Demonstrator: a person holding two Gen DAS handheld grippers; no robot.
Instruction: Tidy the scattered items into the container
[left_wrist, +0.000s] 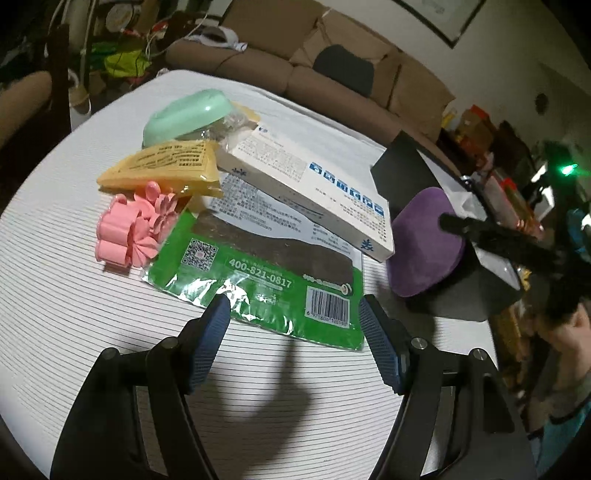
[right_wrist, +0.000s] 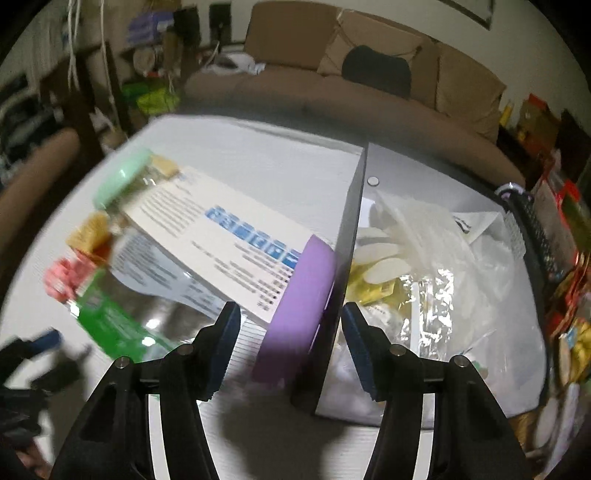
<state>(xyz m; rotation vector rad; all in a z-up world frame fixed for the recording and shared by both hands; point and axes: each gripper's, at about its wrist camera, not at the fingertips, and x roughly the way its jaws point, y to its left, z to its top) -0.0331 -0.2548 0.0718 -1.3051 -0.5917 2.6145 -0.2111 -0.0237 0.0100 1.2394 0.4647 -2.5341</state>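
Note:
A green foil packet (left_wrist: 258, 280) lies on the white ribbed table, just ahead of my open, empty left gripper (left_wrist: 291, 308). Behind it lie a white box (left_wrist: 306, 188), a yellow sachet (left_wrist: 166, 168), a pink flower-shaped mould (left_wrist: 129, 232) and a mint green lid (left_wrist: 184, 114). A purple round disc (left_wrist: 424, 243) leans against the dark grey container (left_wrist: 480, 299). In the right wrist view my open, empty right gripper (right_wrist: 290, 317) hovers over the purple disc (right_wrist: 299, 306) and the container's near wall (right_wrist: 347, 251). The container holds clear plastic bags (right_wrist: 443, 273) and small packets.
A brown sofa (left_wrist: 332, 66) stands behind the table. Clutter and boxes (right_wrist: 561, 229) crowd the right side past the container. My left gripper shows blurred at the lower left of the right wrist view (right_wrist: 37, 350). The other gripper's black arm (left_wrist: 491, 236) reaches over the container.

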